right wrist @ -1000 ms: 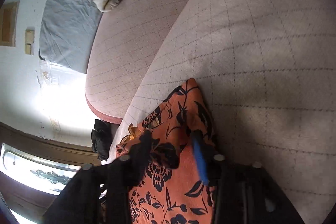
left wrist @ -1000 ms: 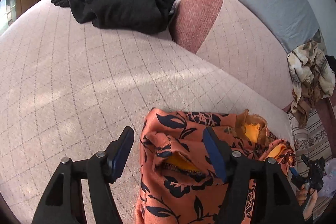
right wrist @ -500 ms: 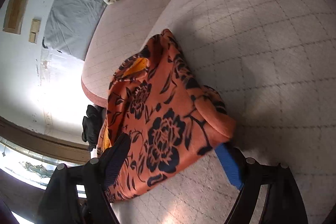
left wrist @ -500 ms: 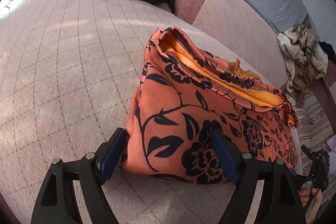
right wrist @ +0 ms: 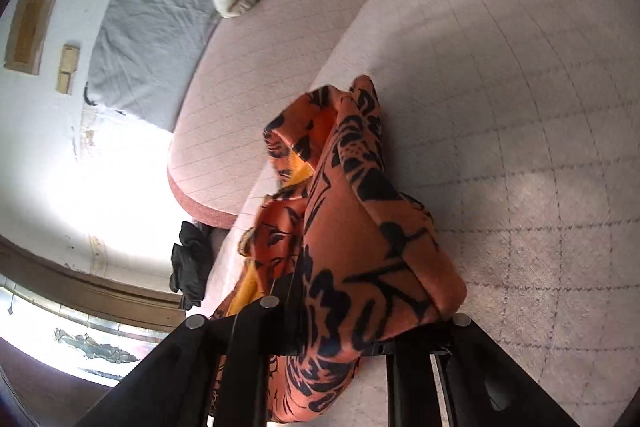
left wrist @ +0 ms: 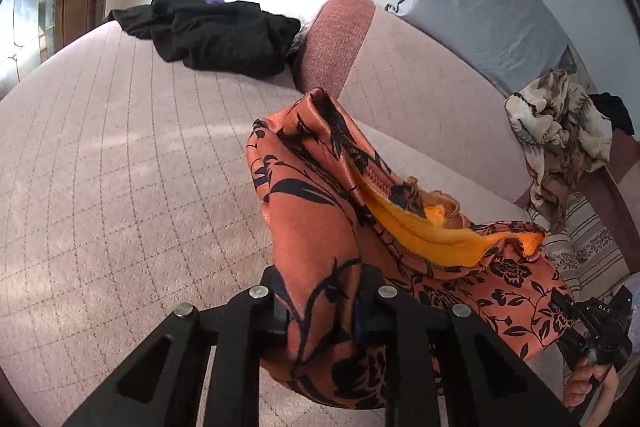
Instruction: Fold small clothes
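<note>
Left wrist view: closing left gripper [left wrist: 320,307] pinches the orange black-flowered satin garment [left wrist: 320,211]; lettering "DAS" marks the right gripper [right wrist: 340,323], likewise closing on it.

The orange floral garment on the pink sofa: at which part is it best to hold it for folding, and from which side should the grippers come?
Probably its near bottom edge, one corner each, approached from the sofa's front. The orange floral garment bunches there between the closing left gripper and right gripper, while its yellow-lined opening faces away, toward the backrest.
</note>
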Motion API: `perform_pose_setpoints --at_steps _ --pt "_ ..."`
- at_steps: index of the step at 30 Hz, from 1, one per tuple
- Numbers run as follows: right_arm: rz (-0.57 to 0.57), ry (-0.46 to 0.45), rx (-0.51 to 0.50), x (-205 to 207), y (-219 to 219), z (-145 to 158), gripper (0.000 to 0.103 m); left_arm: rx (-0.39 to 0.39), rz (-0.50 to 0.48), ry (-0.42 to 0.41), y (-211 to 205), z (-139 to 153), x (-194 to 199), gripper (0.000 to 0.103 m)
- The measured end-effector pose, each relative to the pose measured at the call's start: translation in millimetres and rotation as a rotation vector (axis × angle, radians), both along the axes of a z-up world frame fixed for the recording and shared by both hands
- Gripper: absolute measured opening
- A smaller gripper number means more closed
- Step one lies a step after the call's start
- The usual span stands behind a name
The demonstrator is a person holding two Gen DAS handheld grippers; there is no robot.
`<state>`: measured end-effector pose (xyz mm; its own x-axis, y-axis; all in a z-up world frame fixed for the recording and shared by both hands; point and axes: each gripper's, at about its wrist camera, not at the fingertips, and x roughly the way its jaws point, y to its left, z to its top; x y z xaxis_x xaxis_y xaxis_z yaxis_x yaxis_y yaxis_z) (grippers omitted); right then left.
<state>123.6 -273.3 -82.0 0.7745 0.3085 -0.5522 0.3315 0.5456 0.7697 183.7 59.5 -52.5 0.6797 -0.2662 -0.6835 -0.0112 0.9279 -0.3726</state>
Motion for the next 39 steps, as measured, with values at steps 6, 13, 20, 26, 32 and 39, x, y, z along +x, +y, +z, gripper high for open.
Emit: perform_pose_setpoints --at_steps 6,13,20,26,32,39 --pt "0.044 -0.053 -0.054 -70.3 -0.2 46.7 0.012 -0.026 -0.041 0.0 16.5 16.4 -87.7 0.022" --pt "-0.041 0.177 0.057 -203.4 -7.4 -80.7 0.025 -0.044 -0.059 0.194 38.9 -86.1 -145.0 0.047" --pt "0.003 0.085 -0.125 -213.4 -30.2 -19.6 0.056 -0.003 -0.017 0.066 74.0 -24.7 -114.9 0.067" --pt "0.246 0.044 -0.429 -114.5 -20.5 12.6 0.056 0.08 -0.165 0.123 50.9 -44.6 -53.0 0.067" --pt "0.324 0.128 -0.547 -28.7 -20.5 -7.3 0.056 0.151 -0.211 0.145 25.6 -61.8 -16.5 0.066" --pt "0.407 0.212 -0.712 8.5 7.2 -16.7 0.008 0.254 -0.197 0.088 16.7 -50.1 -9.5 0.005"
